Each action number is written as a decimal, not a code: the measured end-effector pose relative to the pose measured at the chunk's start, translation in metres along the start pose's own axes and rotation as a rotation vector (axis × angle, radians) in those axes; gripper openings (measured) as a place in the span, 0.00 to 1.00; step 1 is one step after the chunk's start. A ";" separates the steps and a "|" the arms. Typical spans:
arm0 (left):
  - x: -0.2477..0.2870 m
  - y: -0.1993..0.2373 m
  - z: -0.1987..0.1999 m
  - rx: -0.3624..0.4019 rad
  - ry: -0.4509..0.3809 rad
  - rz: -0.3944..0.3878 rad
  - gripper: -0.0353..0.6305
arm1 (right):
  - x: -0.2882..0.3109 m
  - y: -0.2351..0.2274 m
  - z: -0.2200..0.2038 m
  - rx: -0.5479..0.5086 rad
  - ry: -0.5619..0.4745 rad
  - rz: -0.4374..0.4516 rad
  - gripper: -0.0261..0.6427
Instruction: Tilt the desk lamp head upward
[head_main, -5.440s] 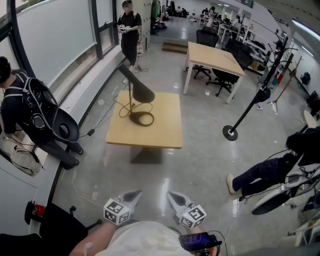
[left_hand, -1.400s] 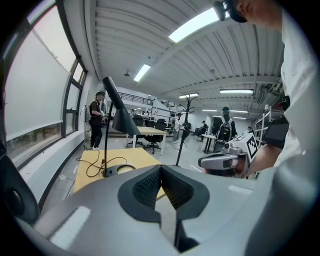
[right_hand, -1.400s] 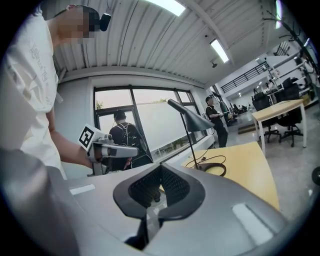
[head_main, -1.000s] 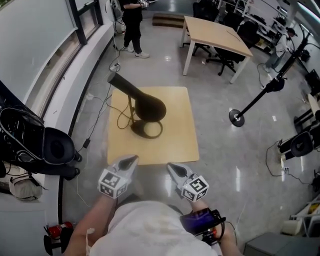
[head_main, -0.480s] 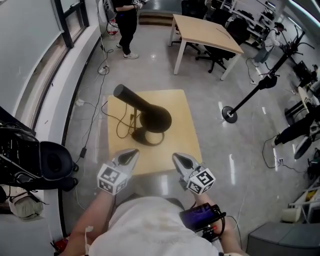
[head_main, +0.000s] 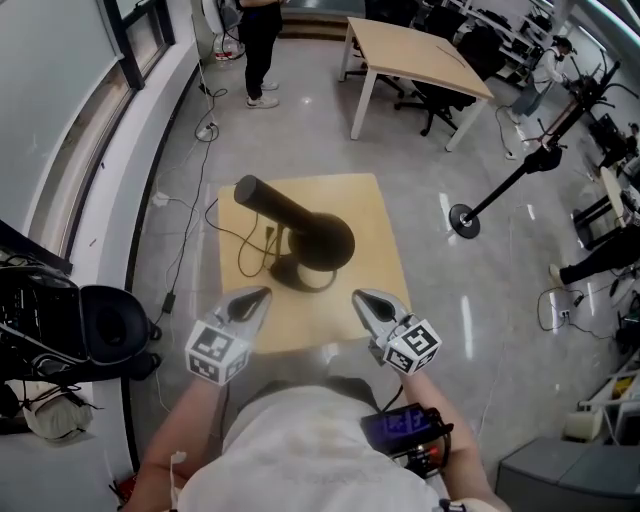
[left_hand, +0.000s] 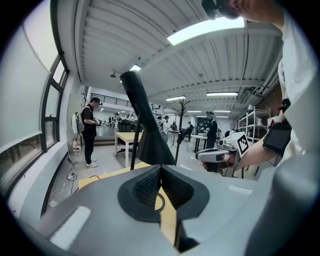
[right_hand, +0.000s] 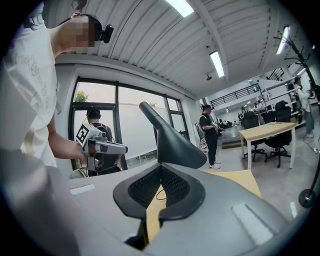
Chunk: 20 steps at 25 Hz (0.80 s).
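Note:
A black desk lamp stands on a small wooden table (head_main: 380, 250), its cone-shaped head (head_main: 305, 228) sloping down over the ring base (head_main: 296, 274). My left gripper (head_main: 257, 296) and right gripper (head_main: 363, 298) hover side by side above the table's near edge, both shut and empty, short of the lamp. The left gripper view shows the lamp head (left_hand: 146, 136) straight beyond the closed jaws (left_hand: 161, 172), with the right gripper (left_hand: 219, 155) off to the side. From the right gripper view the lamp head (right_hand: 172, 141) rises past the closed jaws (right_hand: 161, 172), and the left gripper (right_hand: 102, 147) is at left.
The lamp's cable (head_main: 245, 250) loops over the table's left side. A person (head_main: 258, 40) stands by the window wall beyond. A larger table (head_main: 420, 55), a floor stand (head_main: 468, 218) and a black chair (head_main: 112, 318) surround the spot.
I have come from across the floor up to the small table. Both grippers, still shut, now reach over its near edge, closer to the lamp.

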<state>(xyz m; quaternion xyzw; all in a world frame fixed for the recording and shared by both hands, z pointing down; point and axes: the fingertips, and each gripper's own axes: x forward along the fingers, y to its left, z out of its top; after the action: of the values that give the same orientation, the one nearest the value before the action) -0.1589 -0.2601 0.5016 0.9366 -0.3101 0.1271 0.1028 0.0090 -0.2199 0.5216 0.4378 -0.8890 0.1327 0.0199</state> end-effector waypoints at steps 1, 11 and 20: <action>0.001 0.002 0.003 0.002 0.001 0.009 0.06 | 0.003 -0.003 0.001 -0.002 -0.001 0.010 0.06; 0.020 0.000 0.042 0.100 0.014 0.094 0.06 | 0.017 -0.046 0.020 -0.086 0.020 0.155 0.06; 0.021 -0.008 0.083 0.283 0.040 0.149 0.06 | 0.032 -0.058 0.044 -0.193 0.012 0.278 0.06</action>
<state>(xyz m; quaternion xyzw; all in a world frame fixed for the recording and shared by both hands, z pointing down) -0.1233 -0.2877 0.4285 0.9135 -0.3554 0.1951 -0.0335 0.0383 -0.2900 0.4968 0.3061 -0.9494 0.0507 0.0485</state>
